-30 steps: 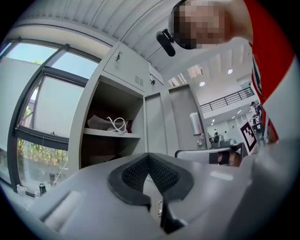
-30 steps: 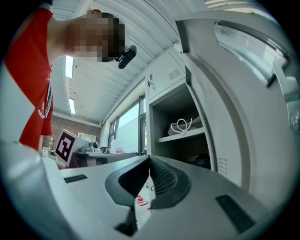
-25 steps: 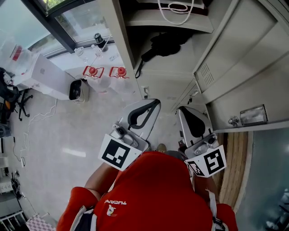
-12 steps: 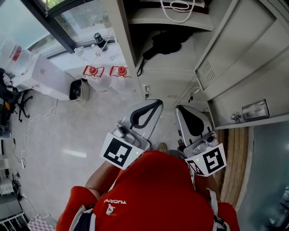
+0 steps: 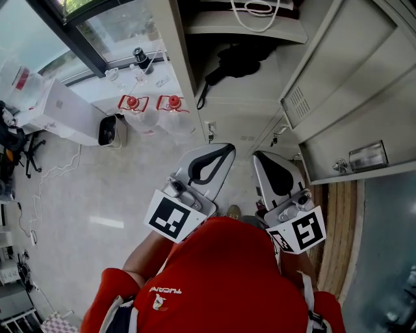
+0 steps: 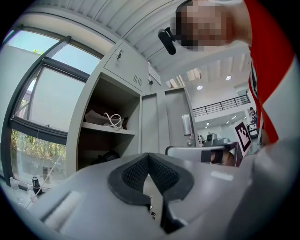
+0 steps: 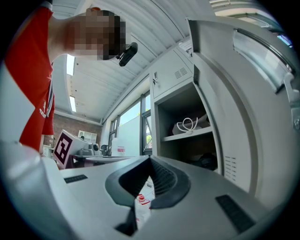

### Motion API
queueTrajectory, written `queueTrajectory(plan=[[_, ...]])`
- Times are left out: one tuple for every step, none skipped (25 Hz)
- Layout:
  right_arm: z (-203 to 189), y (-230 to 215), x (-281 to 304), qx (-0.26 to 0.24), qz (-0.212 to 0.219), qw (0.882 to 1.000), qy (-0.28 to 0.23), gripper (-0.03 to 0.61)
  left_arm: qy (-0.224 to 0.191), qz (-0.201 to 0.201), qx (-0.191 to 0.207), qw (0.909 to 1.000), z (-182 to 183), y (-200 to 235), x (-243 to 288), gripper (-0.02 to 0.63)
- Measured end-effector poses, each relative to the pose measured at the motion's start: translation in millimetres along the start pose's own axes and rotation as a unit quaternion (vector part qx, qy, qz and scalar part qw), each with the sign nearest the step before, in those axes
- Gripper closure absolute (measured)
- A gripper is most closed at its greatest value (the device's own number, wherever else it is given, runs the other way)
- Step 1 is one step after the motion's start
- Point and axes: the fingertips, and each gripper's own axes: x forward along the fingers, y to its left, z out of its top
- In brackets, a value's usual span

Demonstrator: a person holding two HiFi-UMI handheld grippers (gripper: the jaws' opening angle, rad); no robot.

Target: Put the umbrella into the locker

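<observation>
The locker [image 5: 195, 78] stands with its door [image 5: 351, 78] swung out to the right. A black folded umbrella [image 5: 237, 60] lies on the locker's lower shelf with its strap hanging over the front edge; it also shows as a dark bundle in the left gripper view [image 6: 105, 157] and the right gripper view [image 7: 206, 161]. My left gripper [image 5: 224, 151] and right gripper [image 5: 263, 157] are side by side in front of the chest, both pointing at the locker, well short of it. The left gripper's [image 6: 149, 161] jaws are shut on nothing. So are the right gripper's [image 7: 150, 164].
A coiled white cable [image 5: 257, 12] lies on the locker's upper shelf. Two water jugs with red caps [image 5: 133, 104] stand on the floor left of the locker, beside a white box [image 5: 65, 110]. A window wall runs along the far left.
</observation>
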Motion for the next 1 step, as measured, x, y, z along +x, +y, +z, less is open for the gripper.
queueTrajectory(plan=[[0.0,0.5,0.1,0.000,0.000,1.000,0.000,0.577,0.000,-0.001,0.000,1.0000,-0.2,-0.2,-0.3,0.609]])
